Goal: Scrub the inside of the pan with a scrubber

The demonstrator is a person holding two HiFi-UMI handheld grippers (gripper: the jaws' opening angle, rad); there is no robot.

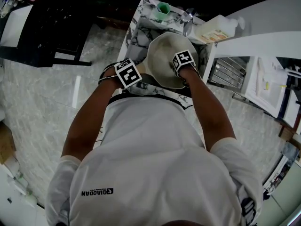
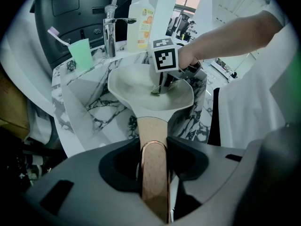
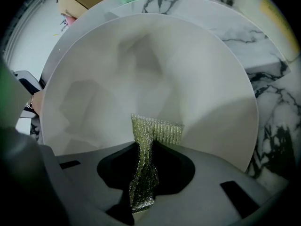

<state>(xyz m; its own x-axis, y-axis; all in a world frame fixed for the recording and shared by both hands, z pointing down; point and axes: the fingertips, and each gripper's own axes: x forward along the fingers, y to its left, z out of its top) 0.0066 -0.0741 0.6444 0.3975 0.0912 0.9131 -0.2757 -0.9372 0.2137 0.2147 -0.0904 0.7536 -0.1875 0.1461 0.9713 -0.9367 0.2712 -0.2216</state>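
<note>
The left gripper (image 2: 154,173) has its two jaws squeezed tight on the wooden handle (image 2: 153,142) of the pan (image 2: 150,91). It holds the pan over the marble sink (image 2: 89,109), with the open side of the pan facing up. The pan is round, pale and smooth inside. The right gripper (image 3: 146,173) reaches down into the pan from the other side. Its jaws pinch a green mesh scrubber (image 3: 153,135). The bottom of the scrubber is bunched up between the jaws, and the far end spreads out flat low on the pan's inside wall. It looks like the scrubber touches the pan there, but the view is too close to be sure. At the back of the sink stands a shiny tap (image 2: 110,29). Just beside the tap on one side is a green cup (image 2: 81,51) with a toothbrush (image 2: 56,33) in it. On the other side is a soap bottle (image 2: 141,25) with a pump on top. The person wears a white shirt (image 1: 150,159) and stands right against the sink.
</note>
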